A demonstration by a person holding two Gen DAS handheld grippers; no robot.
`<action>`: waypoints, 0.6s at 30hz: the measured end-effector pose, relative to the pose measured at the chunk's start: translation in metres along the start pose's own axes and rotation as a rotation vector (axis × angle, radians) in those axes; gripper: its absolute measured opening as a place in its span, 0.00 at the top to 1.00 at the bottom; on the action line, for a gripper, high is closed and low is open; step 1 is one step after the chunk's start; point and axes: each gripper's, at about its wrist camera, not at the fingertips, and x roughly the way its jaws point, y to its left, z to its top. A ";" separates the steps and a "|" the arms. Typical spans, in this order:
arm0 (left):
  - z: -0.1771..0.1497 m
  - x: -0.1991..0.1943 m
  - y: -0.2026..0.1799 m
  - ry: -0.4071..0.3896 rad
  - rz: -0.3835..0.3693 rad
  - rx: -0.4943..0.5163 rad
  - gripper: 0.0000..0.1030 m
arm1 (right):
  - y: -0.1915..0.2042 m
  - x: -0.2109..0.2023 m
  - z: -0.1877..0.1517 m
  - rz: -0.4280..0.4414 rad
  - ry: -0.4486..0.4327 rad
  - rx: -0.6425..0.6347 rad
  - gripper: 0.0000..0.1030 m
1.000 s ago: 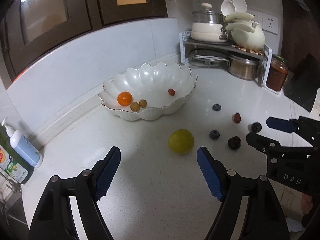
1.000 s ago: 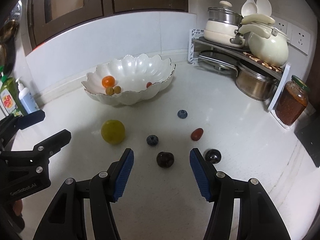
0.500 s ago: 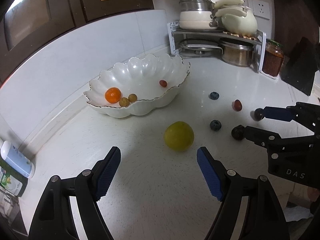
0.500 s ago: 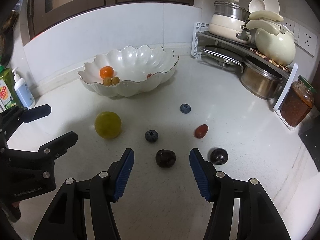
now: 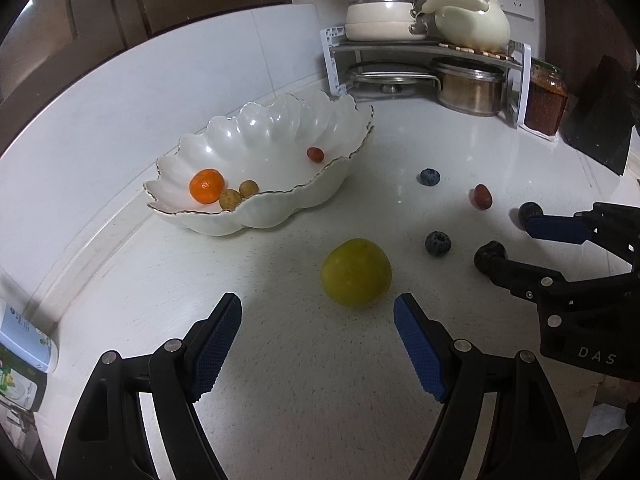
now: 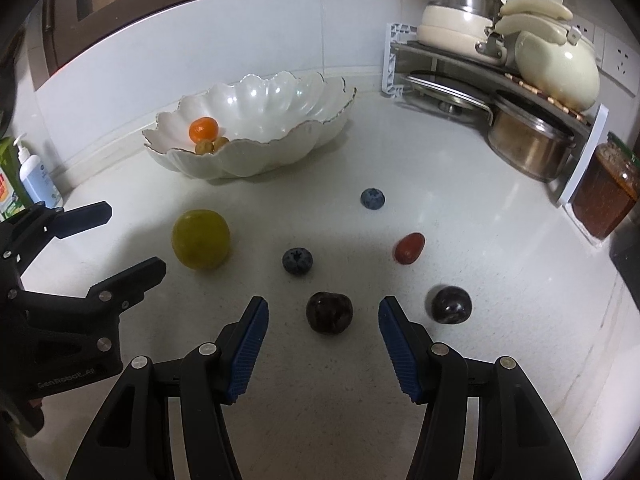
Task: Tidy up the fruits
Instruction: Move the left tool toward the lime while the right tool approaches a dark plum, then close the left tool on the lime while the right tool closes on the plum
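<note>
Both claws are lined up on a fruit, and the step in hand reads as a double approach before carrying to the bowl. The left gripper (image 5: 318, 314) stands wide open and empty, with the green fruit (image 5: 355, 272) just beyond its tips at about 12 o'clock, slightly toward 1, and not yet between the pads. The right gripper (image 6: 323, 318) is about half open, also holding nothing, with the dark cherry (image 6: 329, 312) already level with its tips and sitting between them, clear of both pads. The scalloped bowl (image 5: 256, 216) lies at 11 o'clock from the green fruit and already holds an orange (image 5: 206, 186), two small brown fruits and one red one. Loose on the counter (image 5: 320, 380) remain two blueberries, one (image 6: 297, 261) at 11 o'clock from the cherry and one (image 6: 372, 199) farther off, a red fruit (image 6: 409, 248) and a second dark cherry (image 6: 451, 304) at 3 o'clock, just outside the right finger (easy to knock). To do this well, nudge the left claw forward until the round fruit's widest part sits between the pads, then close gently, since it will roll. Close the right claw squarely and softly on the cherry, then lift straight up.
</note>
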 end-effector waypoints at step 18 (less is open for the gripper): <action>0.013 0.028 -0.012 0.024 -0.028 0.028 0.26 | -0.010 0.019 -0.002 0.031 0.033 0.044 0.48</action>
